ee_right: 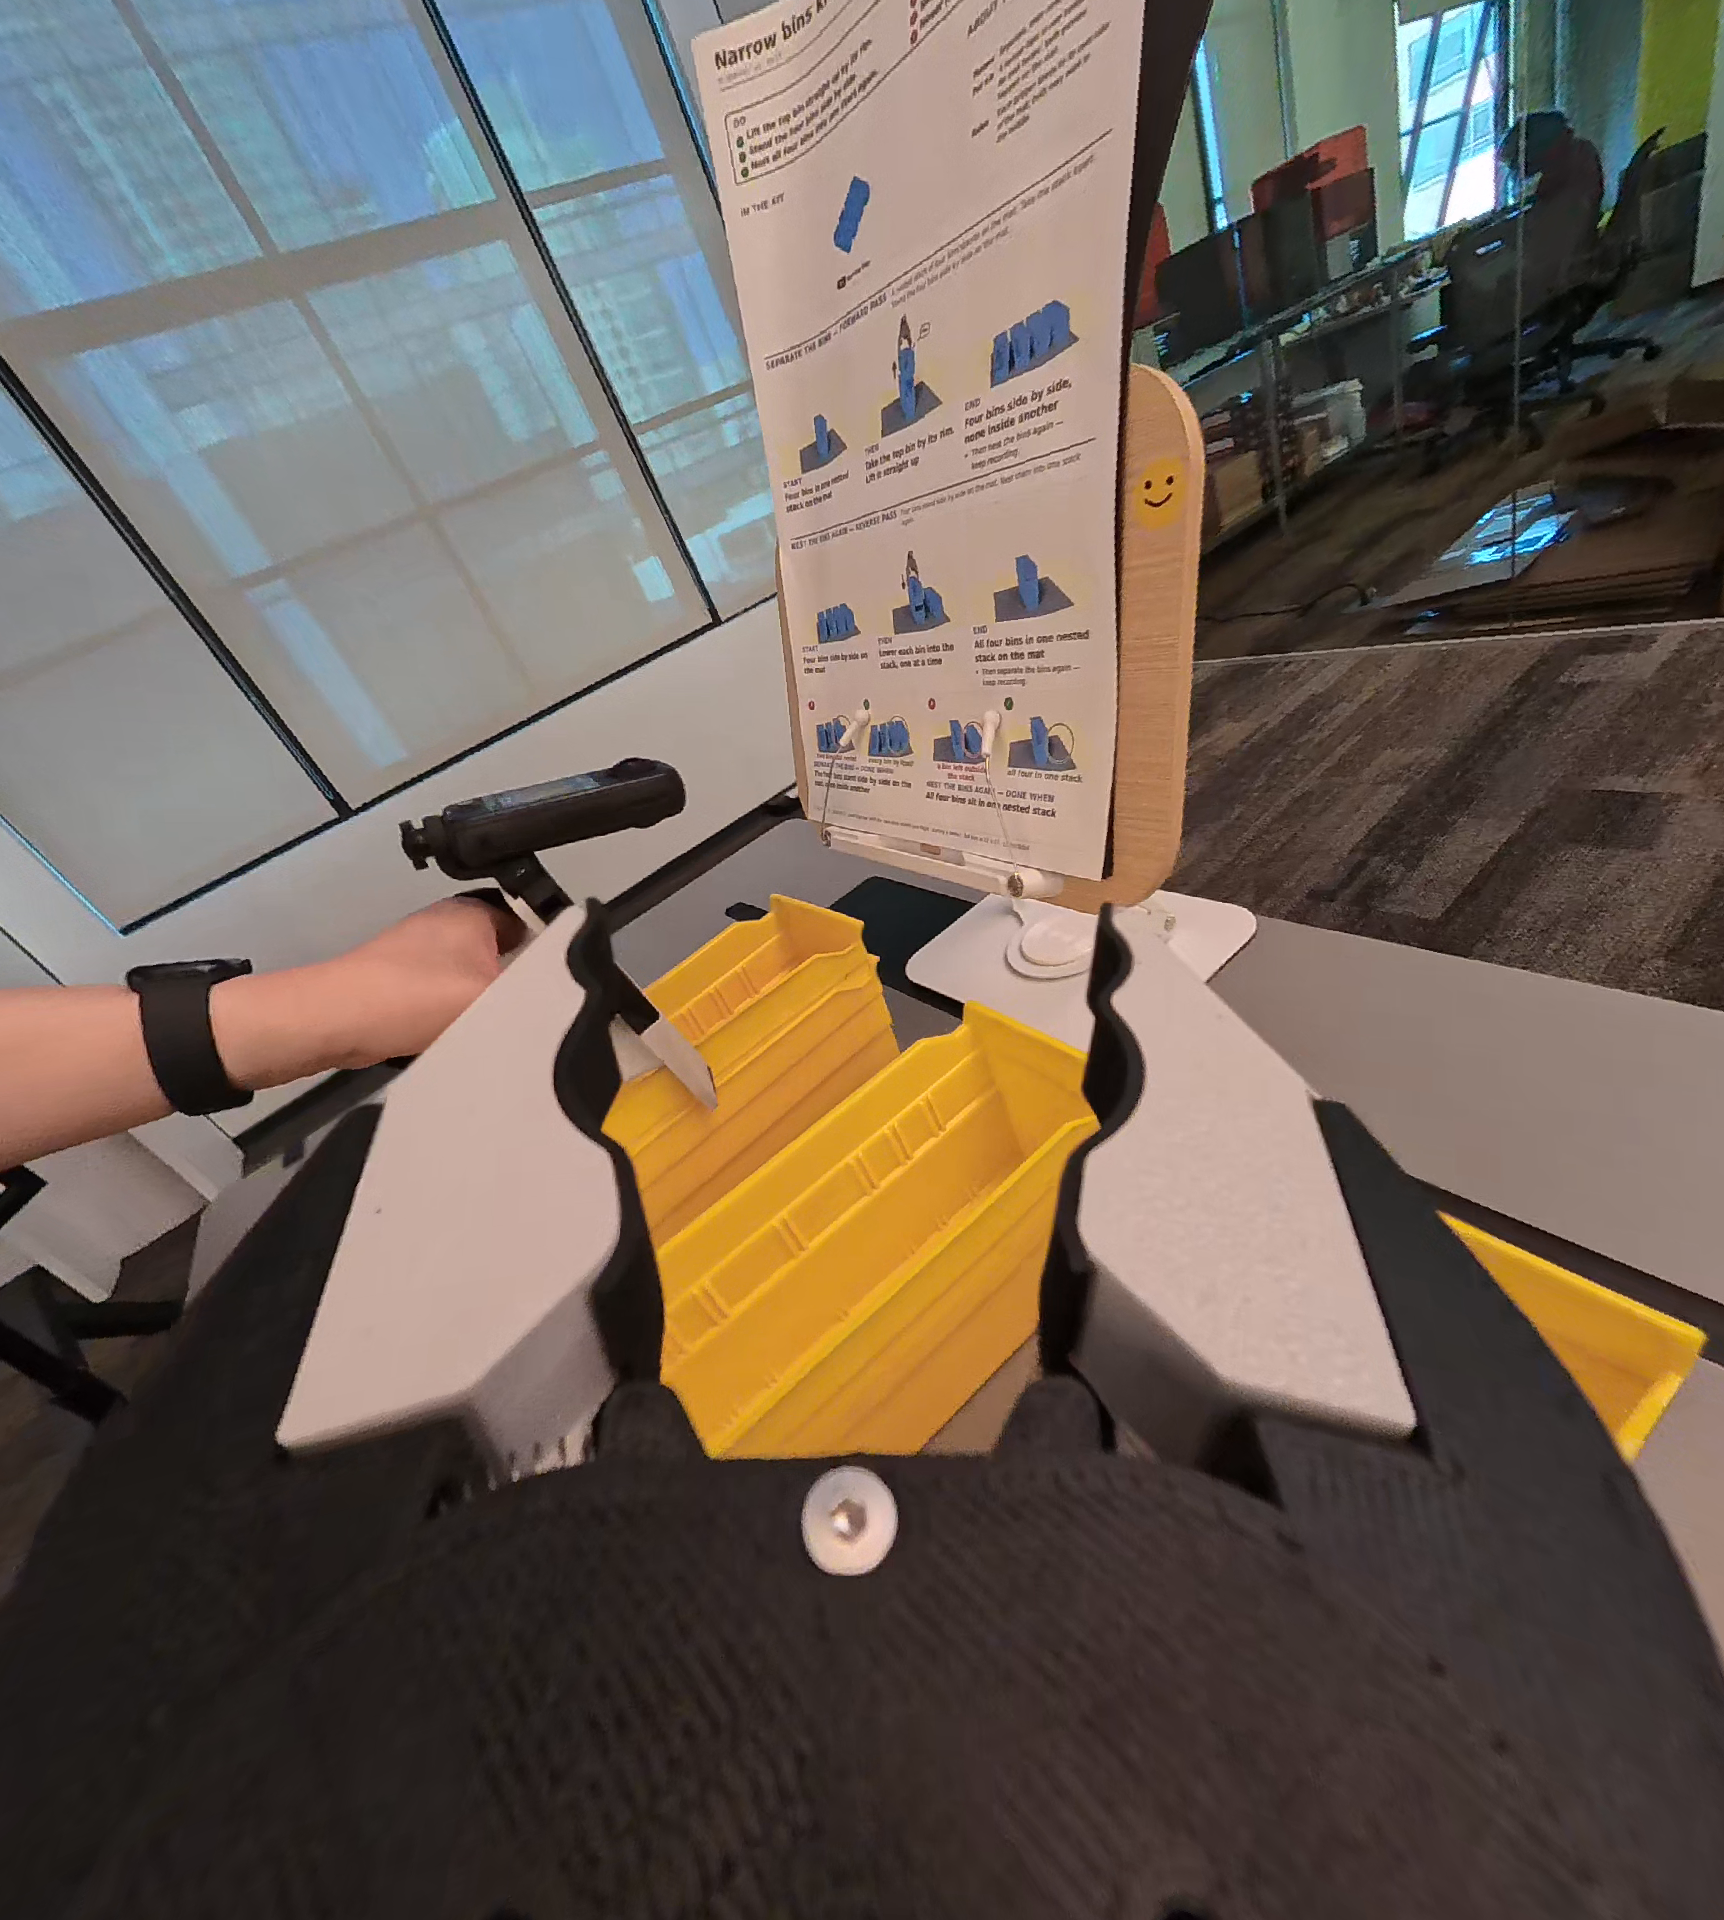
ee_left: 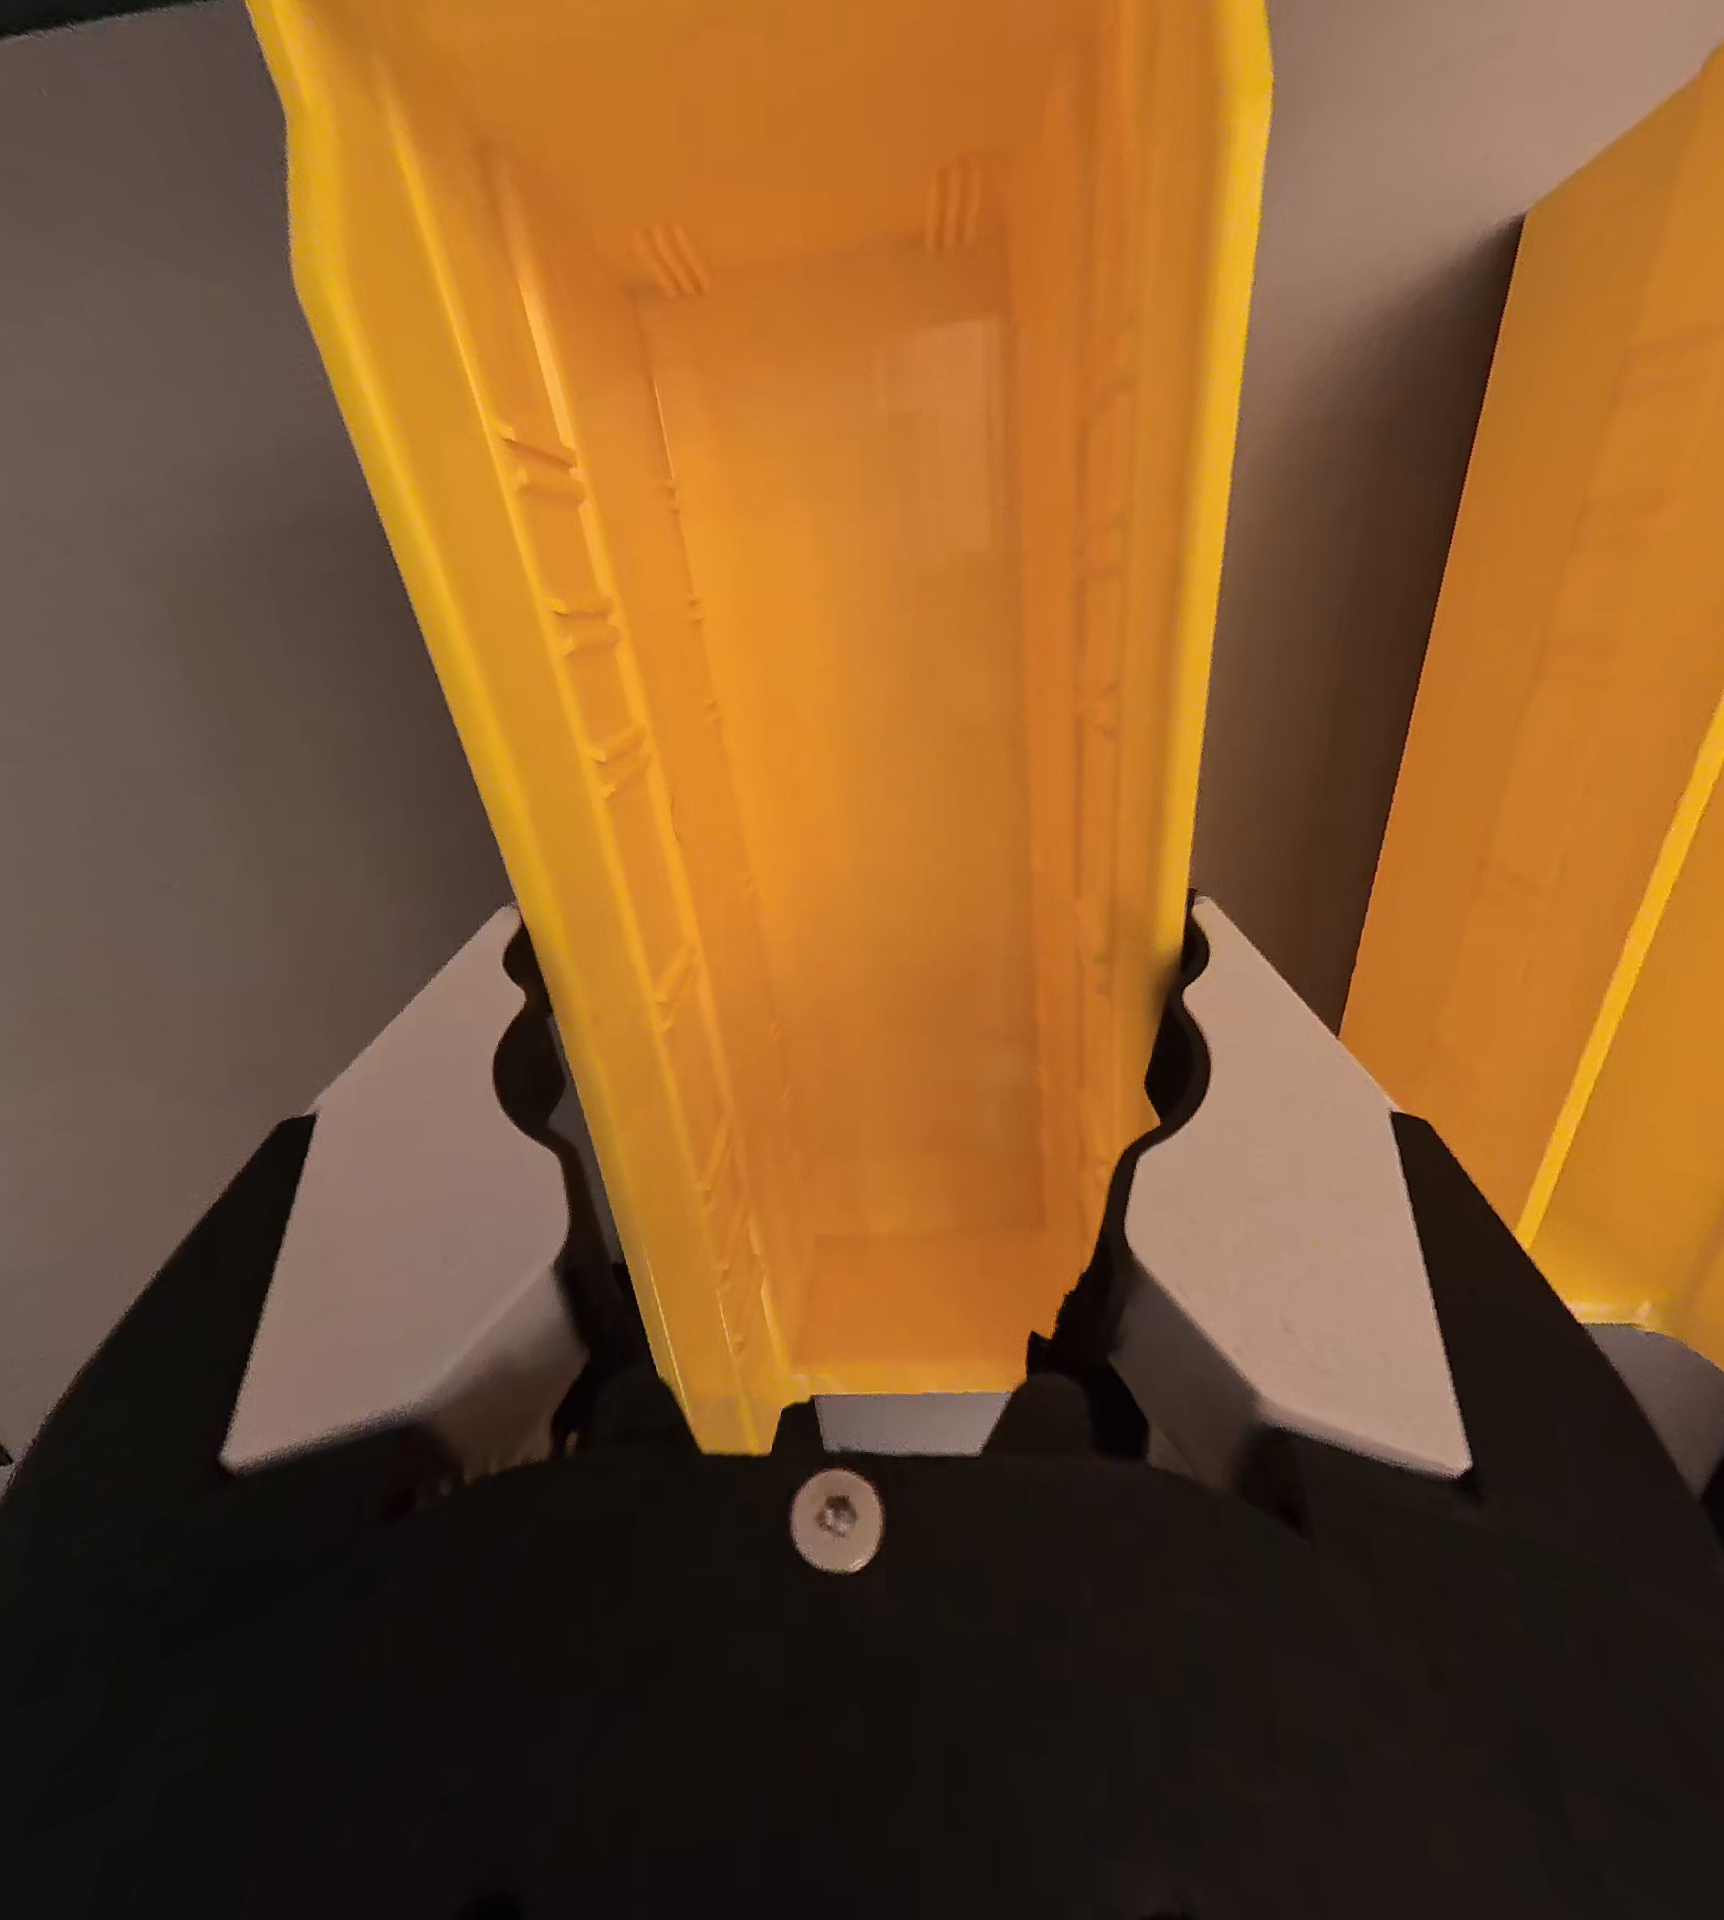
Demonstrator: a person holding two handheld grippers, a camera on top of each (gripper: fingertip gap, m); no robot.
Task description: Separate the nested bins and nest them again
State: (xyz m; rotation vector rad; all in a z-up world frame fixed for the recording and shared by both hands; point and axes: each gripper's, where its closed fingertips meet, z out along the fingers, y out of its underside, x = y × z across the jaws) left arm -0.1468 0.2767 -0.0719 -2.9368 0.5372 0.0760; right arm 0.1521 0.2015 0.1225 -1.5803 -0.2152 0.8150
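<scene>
We see left hand-held gripper (ee_left: 853, 997) spread wide, both pads pressing yellow bin (ee_left: 837, 675) at frame centre. Right hand-held gripper (ee_right: 842, 1049) spread over second bin (ee_right: 868, 1236), contact unclear; third bin (ee_right: 1585, 1340) cut off.

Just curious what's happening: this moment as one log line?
left tool closed on yellow bin | right tool above second bin | bins apart

Left tongs (ee_left: 858, 1039) clamped shut on load, right tongs (ee_right: 842, 1049) spread open
</scene>
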